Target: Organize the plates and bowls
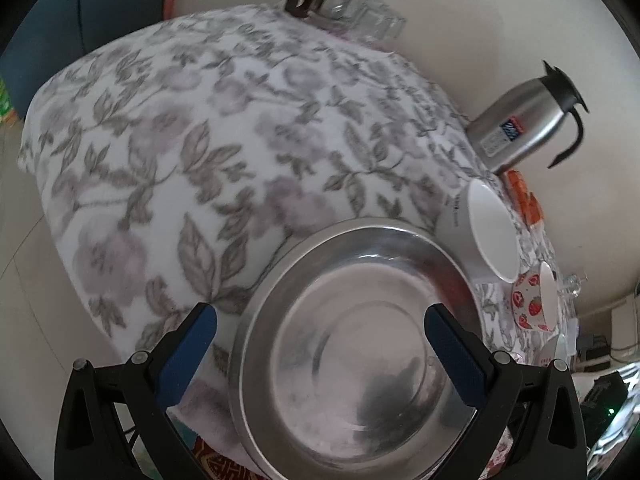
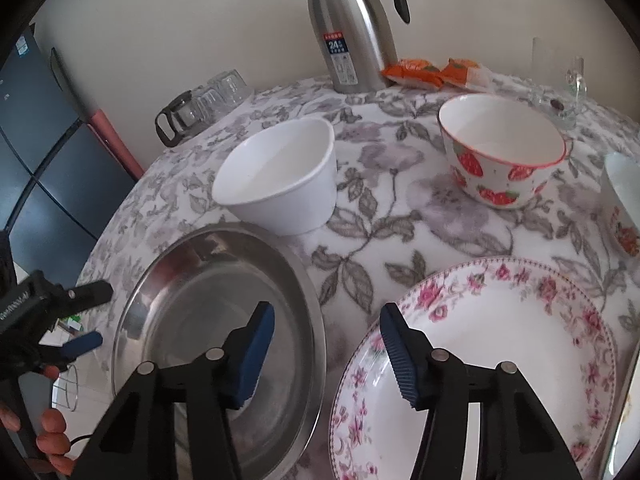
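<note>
A steel plate [image 1: 360, 344] lies on the floral tablecloth, and my left gripper [image 1: 320, 344] is open over it, jaws wide to either side of its near half. The plate also shows in the right wrist view [image 2: 208, 304]. My right gripper [image 2: 326, 344] is open and empty above the gap between the steel plate and a pink-flowered plate [image 2: 500, 340]. A white bowl [image 2: 284, 176] leans on the steel plate's far rim. A strawberry bowl [image 2: 504, 148] stands further right. The left gripper [image 2: 86, 316] shows at the left edge.
A steel thermos jug [image 2: 352, 36] and orange snack packets [image 2: 432, 70] stand at the back. A glass pot and glasses [image 2: 204, 104] sit at the back left. Glassware [image 2: 560, 100] and another bowl [image 2: 624, 200] are on the right. The table edge [image 1: 60, 208] drops off left.
</note>
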A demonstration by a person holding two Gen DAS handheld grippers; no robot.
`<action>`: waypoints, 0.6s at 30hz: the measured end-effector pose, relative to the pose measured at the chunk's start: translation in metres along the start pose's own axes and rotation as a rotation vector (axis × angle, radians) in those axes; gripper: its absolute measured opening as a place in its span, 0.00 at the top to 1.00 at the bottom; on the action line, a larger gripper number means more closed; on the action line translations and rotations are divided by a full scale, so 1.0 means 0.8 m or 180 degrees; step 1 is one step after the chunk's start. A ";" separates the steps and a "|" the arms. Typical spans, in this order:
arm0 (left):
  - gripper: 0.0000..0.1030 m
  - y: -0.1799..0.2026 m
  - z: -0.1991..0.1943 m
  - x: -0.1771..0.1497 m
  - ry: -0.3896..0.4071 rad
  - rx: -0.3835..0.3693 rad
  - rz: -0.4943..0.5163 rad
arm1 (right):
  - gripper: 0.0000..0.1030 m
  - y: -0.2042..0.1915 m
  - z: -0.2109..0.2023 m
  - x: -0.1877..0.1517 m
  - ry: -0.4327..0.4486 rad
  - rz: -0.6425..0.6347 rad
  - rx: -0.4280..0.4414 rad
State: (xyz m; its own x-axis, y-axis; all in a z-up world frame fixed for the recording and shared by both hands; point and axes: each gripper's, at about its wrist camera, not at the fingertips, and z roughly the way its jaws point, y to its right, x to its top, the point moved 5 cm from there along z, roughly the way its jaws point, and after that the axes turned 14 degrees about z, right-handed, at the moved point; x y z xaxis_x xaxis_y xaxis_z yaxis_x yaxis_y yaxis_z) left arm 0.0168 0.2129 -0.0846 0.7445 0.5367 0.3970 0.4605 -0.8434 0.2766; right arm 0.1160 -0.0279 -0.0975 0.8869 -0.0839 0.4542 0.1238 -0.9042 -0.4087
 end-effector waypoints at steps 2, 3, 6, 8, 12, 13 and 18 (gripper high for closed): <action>0.00 -0.003 0.003 -0.002 -0.0047 0.0045 -0.0036 | 0.48 -0.004 0.001 0.001 -0.0008 -0.0029 0.0051; 0.00 -0.006 0.004 -0.004 -0.0071 0.0068 -0.0056 | 0.50 -0.006 0.001 0.001 -0.0012 -0.0039 0.0067; 0.02 -0.010 0.008 -0.007 -0.0131 0.0108 -0.0100 | 0.55 -0.011 0.002 0.000 -0.0027 -0.0083 0.0085; 0.08 -0.012 0.011 -0.010 -0.0178 0.0095 -0.0126 | 0.57 -0.014 0.005 -0.003 -0.0068 -0.0115 0.0079; 0.12 -0.017 0.021 -0.017 -0.0297 -0.0084 -0.0303 | 0.62 -0.014 0.013 -0.010 -0.0172 -0.0156 0.0022; 0.14 -0.019 0.023 -0.019 -0.0315 -0.0101 -0.0346 | 0.64 -0.014 0.015 -0.012 -0.0202 -0.0175 0.0002; 0.37 -0.023 0.028 -0.026 -0.0387 -0.0148 -0.0434 | 0.71 -0.018 0.021 -0.021 -0.0284 -0.0263 -0.0041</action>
State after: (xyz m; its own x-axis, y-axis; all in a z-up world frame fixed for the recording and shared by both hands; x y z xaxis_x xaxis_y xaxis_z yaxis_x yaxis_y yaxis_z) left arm 0.0037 0.2169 -0.1174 0.7310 0.6368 0.2452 0.5404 -0.7596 0.3620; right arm 0.1070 -0.0067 -0.1125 0.9102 0.0282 0.4133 0.1928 -0.9119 -0.3624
